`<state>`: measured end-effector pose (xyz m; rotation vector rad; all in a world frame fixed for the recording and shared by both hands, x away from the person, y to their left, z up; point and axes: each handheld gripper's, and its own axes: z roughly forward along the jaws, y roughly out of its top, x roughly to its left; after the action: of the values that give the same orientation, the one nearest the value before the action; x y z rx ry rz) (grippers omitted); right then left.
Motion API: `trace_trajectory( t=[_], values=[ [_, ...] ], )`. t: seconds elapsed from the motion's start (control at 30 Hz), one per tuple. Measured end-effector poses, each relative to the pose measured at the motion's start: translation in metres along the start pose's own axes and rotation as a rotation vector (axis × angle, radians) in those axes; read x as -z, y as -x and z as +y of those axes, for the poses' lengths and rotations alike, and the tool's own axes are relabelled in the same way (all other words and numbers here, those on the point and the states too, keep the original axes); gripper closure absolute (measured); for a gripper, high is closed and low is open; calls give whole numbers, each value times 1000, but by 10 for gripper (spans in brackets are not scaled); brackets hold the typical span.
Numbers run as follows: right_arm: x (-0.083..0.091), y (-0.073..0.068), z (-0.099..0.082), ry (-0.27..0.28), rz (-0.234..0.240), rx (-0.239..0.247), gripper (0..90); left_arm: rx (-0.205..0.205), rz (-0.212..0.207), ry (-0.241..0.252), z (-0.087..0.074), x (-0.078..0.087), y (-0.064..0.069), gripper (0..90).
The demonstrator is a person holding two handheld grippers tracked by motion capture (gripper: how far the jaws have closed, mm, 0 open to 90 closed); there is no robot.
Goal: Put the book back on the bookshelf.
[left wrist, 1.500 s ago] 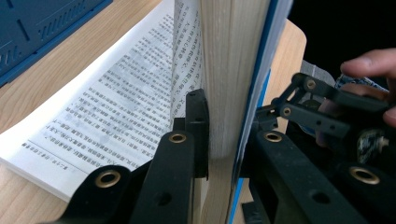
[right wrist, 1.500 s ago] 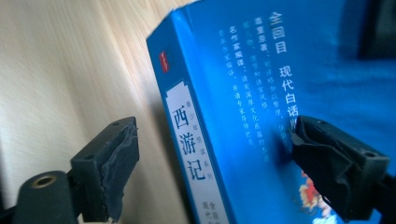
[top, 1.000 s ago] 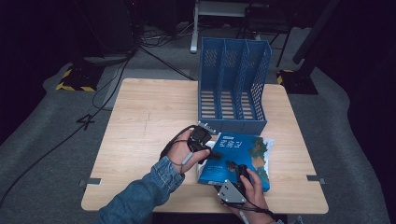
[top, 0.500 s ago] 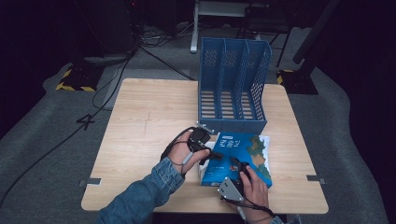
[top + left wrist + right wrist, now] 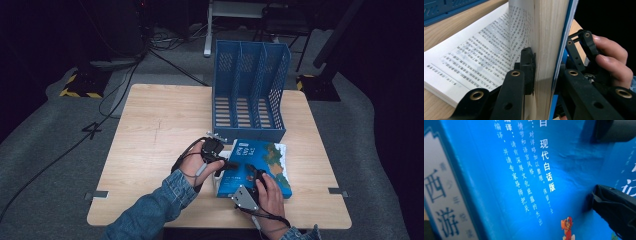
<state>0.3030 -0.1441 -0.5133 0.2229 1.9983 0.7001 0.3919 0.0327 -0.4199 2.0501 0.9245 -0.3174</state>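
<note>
A thick blue book (image 5: 267, 159) lies on the wooden table (image 5: 160, 125), in front of the blue file rack (image 5: 250, 90). My left gripper (image 5: 226, 164) is at the book's left edge. In the left gripper view it (image 5: 544, 68) is shut on the blue cover (image 5: 566, 30) and a thick wad of pages, raised above the printed pages (image 5: 474, 57) still lying flat. Its jaws have just eased a touch but keep pressing. My right gripper (image 5: 252, 174) rests over the cover's near part. Its jaws (image 5: 595, 165) have just been opening and stand wide against the cover (image 5: 524, 182), holding nothing.
The three-slot file rack stands upright at the table's far side, its slots facing up, just behind the book. Bare tabletop stretches to the left of the hands. Cables lie on the grey floor (image 5: 60, 150) beyond the table.
Both hands stay at the book, nearly where they were. The book's outline has shifted slightly on the table.
</note>
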Motion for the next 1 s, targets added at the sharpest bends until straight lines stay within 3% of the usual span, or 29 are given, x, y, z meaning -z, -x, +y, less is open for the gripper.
trace_trajectory(
  t=[0.23, 0.33, 0.4, 0.53, 0.6, 0.67, 0.7, 0.8, 1.0],
  values=[
    [-4, -4, 10, -34, -15, 76, 4, 14, 27, 21, -3, -1, -2, 782],
    [-6, -5, 12, -40, -36, 88, 4, 26, 27, 44, -5, -1, -3, 782],
    [-7, -5, 12, -47, -44, 81, 4, 8, 33, 55, -6, -1, -3, 790],
    [-9, -5, 5, 5, -62, 78, 3, -10, 34, 55, -8, 0, -4, 805],
    [-10, -1, 1, 34, -50, 77, 3, 2, 28, 29, -8, 1, -7, 806],
    [-11, 0, -2, 41, -43, 65, 4, 10, 31, -31, -10, -1, -10, 806],
    [-12, 0, -2, 43, -43, 62, 5, 10, 31, -31, -10, -1, -10, 806],
    [-11, 0, -2, 46, -42, 63, 7, 36, 34, -99, -12, 0, -15, 792],
    [-13, 4, -5, 58, -25, 37, 6, 73, 26, -167, -12, 9, -18, 772]
  ],
)
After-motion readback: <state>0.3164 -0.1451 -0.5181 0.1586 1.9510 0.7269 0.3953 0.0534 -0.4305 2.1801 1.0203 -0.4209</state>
